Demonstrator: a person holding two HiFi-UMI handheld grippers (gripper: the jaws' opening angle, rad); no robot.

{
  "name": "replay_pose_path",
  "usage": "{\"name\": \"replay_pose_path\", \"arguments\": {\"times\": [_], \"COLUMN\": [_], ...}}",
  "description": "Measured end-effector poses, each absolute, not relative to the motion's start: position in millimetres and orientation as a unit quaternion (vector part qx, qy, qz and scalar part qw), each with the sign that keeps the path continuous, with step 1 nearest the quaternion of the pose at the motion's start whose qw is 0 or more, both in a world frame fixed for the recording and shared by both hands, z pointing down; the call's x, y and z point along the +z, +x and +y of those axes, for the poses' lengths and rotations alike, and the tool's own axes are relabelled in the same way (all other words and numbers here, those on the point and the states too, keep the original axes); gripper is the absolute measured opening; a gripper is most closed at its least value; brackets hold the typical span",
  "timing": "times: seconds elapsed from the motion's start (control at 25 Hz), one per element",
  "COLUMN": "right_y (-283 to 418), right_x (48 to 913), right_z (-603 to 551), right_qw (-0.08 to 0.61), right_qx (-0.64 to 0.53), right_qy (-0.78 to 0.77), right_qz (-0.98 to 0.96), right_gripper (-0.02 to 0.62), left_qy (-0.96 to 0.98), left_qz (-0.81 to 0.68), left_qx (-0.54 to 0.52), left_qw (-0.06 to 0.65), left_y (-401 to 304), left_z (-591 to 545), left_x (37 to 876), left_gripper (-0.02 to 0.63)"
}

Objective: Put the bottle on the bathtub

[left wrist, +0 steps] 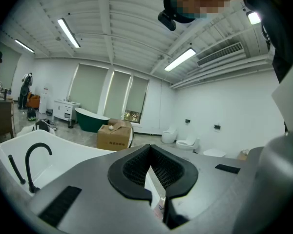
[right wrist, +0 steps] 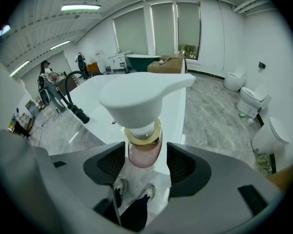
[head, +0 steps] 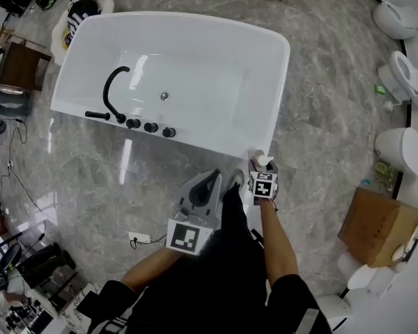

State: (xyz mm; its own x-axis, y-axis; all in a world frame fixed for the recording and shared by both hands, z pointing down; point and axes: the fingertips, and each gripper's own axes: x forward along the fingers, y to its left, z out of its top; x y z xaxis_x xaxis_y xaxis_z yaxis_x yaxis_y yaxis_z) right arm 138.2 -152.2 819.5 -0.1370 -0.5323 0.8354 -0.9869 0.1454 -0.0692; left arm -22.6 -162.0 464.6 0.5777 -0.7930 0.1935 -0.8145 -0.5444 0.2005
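Observation:
The bottle (right wrist: 144, 152) has a pink body, a gold collar and a white pump head. My right gripper (right wrist: 145, 165) is shut on its body and holds it above the floor. In the head view the bottle (head: 262, 160) hangs by the near right corner of the white bathtub (head: 282, 68), close to its rim, with the right gripper (head: 262, 169) just behind it. The tub (right wrist: 136, 89) stretches away behind the pump head. My left gripper (head: 210, 179) is lower left of the bottle, tilted upward, shut and holding nothing. Its view shows the pads (left wrist: 136, 172) close together and the tub (left wrist: 63, 152) at left.
A black faucet (head: 113, 89) and knobs sit on the tub's near left rim. Toilets (head: 411, 75) line the right wall, with a cardboard box (head: 380, 227) below them. A floor socket (head: 139, 239) lies left of my legs. My shoe (head: 235, 179) is by the tub.

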Motion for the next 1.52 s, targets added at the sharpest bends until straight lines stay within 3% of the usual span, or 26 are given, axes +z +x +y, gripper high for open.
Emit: {"name": "replay_pose_path", "arguments": {"times": [0.52, 0.96, 1.52], "right_y": [149, 156, 142], "right_x": [745, 604, 456], "right_z": [-117, -129, -99], "right_qw": [0.301, 0.159, 0.059], "right_qx": [0.334, 0.278, 0.162], "right_qy": [0.562, 0.617, 0.684], "right_qz": [-0.694, -0.718, -0.709], "right_gripper": [0.243, 0.045, 0.011], "left_qy": [0.887, 0.897, 0.903], "left_qz": [-0.447, -0.433, -0.423], "left_qx": [0.031, 0.011, 0.004], "left_qw": [0.115, 0.09, 0.077], "left_y": [-26, -8, -4], "left_z": [-154, -140, -132], "left_x": [445, 413, 396], "left_gripper": [0.015, 0.015, 0.015]}}
